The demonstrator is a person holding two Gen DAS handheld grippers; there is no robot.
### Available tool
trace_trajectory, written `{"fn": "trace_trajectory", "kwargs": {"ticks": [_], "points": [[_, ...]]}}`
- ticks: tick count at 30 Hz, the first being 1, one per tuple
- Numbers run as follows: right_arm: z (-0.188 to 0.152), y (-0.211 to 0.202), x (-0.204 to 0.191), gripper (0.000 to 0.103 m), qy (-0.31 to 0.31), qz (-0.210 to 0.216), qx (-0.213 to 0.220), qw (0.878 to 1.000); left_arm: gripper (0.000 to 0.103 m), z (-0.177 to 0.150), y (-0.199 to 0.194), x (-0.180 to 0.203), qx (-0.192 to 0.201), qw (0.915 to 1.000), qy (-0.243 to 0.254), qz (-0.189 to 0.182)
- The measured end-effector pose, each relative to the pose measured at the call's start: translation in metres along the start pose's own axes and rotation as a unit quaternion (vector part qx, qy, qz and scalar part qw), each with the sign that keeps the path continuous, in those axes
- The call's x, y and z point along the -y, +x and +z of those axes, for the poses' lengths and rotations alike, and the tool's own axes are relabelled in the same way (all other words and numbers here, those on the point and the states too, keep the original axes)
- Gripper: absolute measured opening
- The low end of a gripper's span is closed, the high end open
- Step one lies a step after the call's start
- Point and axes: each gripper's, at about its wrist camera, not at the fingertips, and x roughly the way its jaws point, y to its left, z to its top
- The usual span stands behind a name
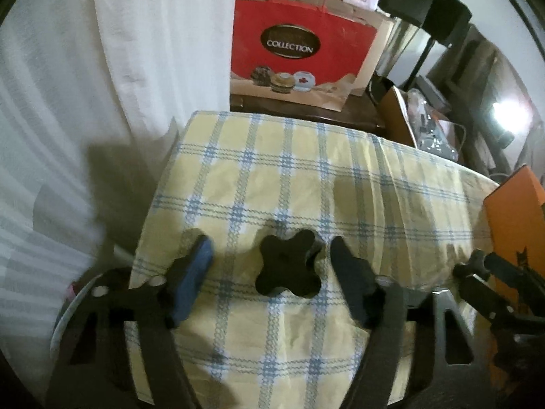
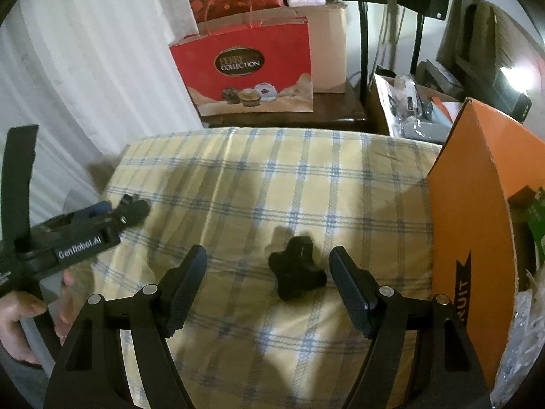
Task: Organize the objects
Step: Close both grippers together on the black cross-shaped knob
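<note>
Left wrist view: the left gripper [image 1: 272, 279] points down at the bench [image 1: 306, 177], which wears a yellow cloth with blue checks. Its fingers [image 1: 192, 279] stand spread, and a black four-lobed knob [image 1: 289, 266] lies on the cloth between them, touching neither pad. At three o'clock, the right gripper [image 1: 477, 269] pokes in from the edge, a second small black knob just beside its tips; whether it touches cannot be told here. An orange box [image 1: 514, 211] stands at the right rim. At twelve o'clock, beyond the bench, a red gift bag [image 1: 299, 47] stands against a white curtain [image 1: 119, 68].

Right wrist view: the right gripper [image 2: 267, 283] has its fingers [image 2: 185, 286] spread wide. Its black knob [image 2: 296, 267] sits on the checked cloth between them, nearer the right finger, clear of both. At nine o'clock, the left gripper [image 2: 134, 206] reaches in with a dark knob at its tips, and a hand [image 2: 20, 323] grips its handle at the lower left edge. The orange box [image 2: 477, 204] rises at three o'clock, touching the bench's right side. The red gift bag [image 2: 245, 68] stands at twelve o'clock.
</note>
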Motion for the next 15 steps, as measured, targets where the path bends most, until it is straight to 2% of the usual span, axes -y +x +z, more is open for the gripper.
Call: {"fn": "trace_trajectory", "kwargs": {"ticks": [2, 3, 4, 5, 6, 9, 15], "points": [[-0.003, 0.003, 0.000, 0.077, -0.006, -0.008, -0.002, 1.000, 0.044, 0.001, 0.000, -0.001, 0.003, 1.0000, 0.001, 0.003], [-0.004, 0.004, 0.000, 0.073, -0.011, -0.012, -0.001, 1.000, 0.040, 0.001, -0.001, -0.002, 0.005, 1.0000, 0.000, 0.005], [-0.005, 0.006, -0.001, 0.069, -0.016, -0.014, -0.002, 1.000, 0.034, 0.002, -0.001, -0.003, 0.006, 1.0000, -0.001, 0.007], [-0.007, 0.008, -0.001, 0.056, -0.018, -0.013, -0.006, 1.000, 0.028, 0.001, -0.001, -0.004, 0.007, 0.9999, -0.002, 0.010], [-0.007, 0.010, 0.000, 0.044, -0.018, -0.013, -0.010, 1.000, 0.026, 0.001, -0.001, -0.005, 0.010, 0.9999, -0.004, 0.012], [-0.009, 0.012, 0.001, 0.032, -0.024, -0.020, -0.011, 0.999, 0.025, -0.003, -0.003, -0.008, 0.013, 0.9999, -0.003, 0.010], [-0.010, 0.009, 0.004, 0.027, -0.007, -0.009, -0.011, 1.000, 0.024, -0.014, -0.014, -0.013, 0.017, 0.9997, -0.017, -0.008]]}}
